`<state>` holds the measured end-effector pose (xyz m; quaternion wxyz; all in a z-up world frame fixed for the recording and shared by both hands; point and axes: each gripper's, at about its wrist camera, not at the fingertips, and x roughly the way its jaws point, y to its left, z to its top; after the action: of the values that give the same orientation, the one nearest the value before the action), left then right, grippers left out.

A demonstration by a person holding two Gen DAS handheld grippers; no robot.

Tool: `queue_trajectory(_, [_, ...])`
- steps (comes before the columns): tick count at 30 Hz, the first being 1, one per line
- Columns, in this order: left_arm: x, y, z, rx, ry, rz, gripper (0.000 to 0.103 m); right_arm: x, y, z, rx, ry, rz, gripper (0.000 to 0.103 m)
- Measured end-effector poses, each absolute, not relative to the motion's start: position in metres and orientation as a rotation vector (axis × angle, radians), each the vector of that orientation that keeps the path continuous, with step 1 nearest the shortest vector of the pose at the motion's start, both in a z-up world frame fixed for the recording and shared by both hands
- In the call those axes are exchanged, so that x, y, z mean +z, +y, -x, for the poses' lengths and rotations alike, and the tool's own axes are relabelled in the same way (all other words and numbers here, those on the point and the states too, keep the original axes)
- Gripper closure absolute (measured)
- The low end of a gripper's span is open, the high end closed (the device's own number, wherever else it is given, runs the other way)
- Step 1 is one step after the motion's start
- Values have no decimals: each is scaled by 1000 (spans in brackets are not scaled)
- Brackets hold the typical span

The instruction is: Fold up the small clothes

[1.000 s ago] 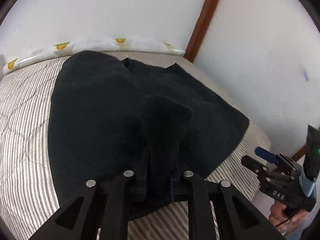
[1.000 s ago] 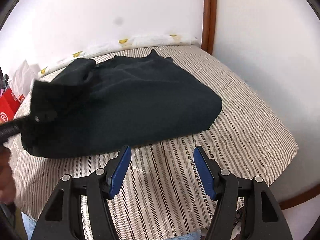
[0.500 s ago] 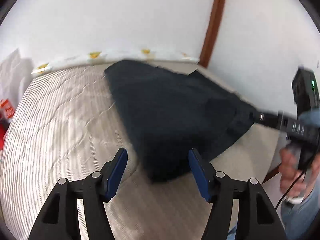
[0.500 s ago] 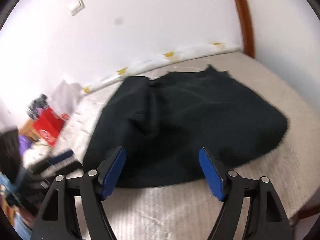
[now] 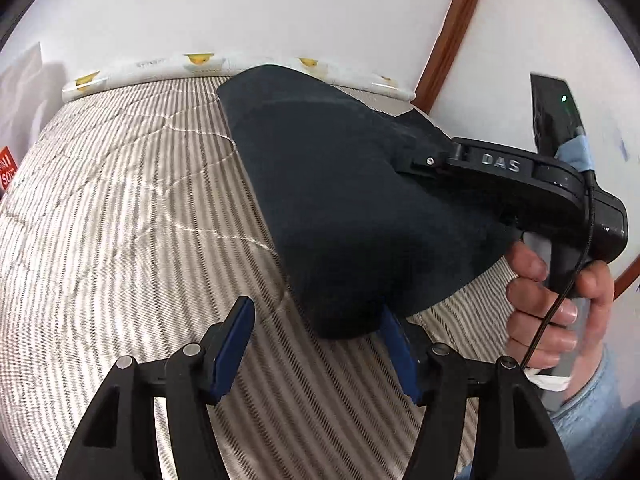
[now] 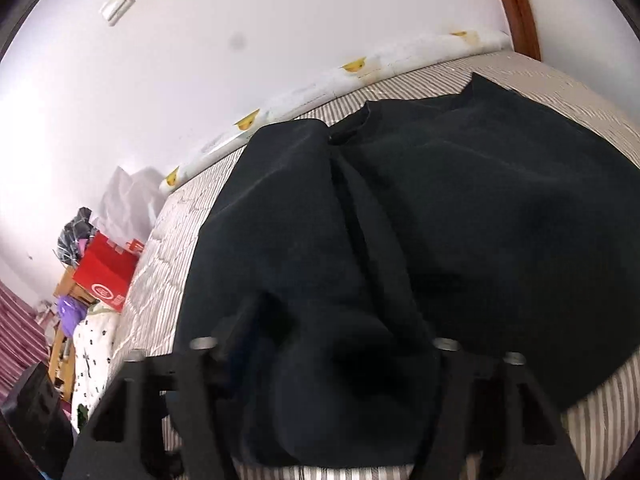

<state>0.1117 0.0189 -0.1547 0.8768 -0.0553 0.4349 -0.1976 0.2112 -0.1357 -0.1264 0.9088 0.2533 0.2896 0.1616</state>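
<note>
A black garment (image 5: 340, 200) lies folded on the striped bed (image 5: 120, 220), toward its right side. My left gripper (image 5: 316, 340) is open and empty, its blue pads just in front of the garment's near fold. My right gripper (image 5: 424, 162) reaches in from the right and lies on or in the cloth. In the right wrist view the black garment (image 6: 460, 220) drapes over my right gripper (image 6: 324, 344) and hides its fingertips, so its state does not show.
A white bolster with yellow ducks (image 5: 200, 64) runs along the wall at the bed's far edge. A red box (image 6: 106, 276) and clutter stand beside the bed's left side. A brown wooden door frame (image 5: 452, 28) is at the far right corner.
My left gripper let go of the garment and drew back open. My right gripper moved in from the right edge into the cloth, which now covers its fingers.
</note>
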Motion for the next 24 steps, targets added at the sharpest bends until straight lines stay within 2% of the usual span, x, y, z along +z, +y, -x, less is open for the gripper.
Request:
queue_trajectory(1, [-155, 16, -113, -411, 910, 114, 42, -122, -134, -211, 328, 572, -495, 86])
queue_trajectory(8, [-158, -30, -121, -409, 928, 36, 42, -88, -159, -194, 305, 416, -388, 90])
queue_trajectory(15, [-153, -70, -137, -433, 940, 39, 42, -79, -240, -186, 172, 317, -373, 91])
queue_trajectory(19, [-152, -96, -142, -462, 927, 17, 42, -93, -292, -181, 79, 310, -390, 91])
queue_trajectory(24, [-155, -123, -141, -453, 905, -50, 42, -143, -334, -186, 60, 406, -426, 91])
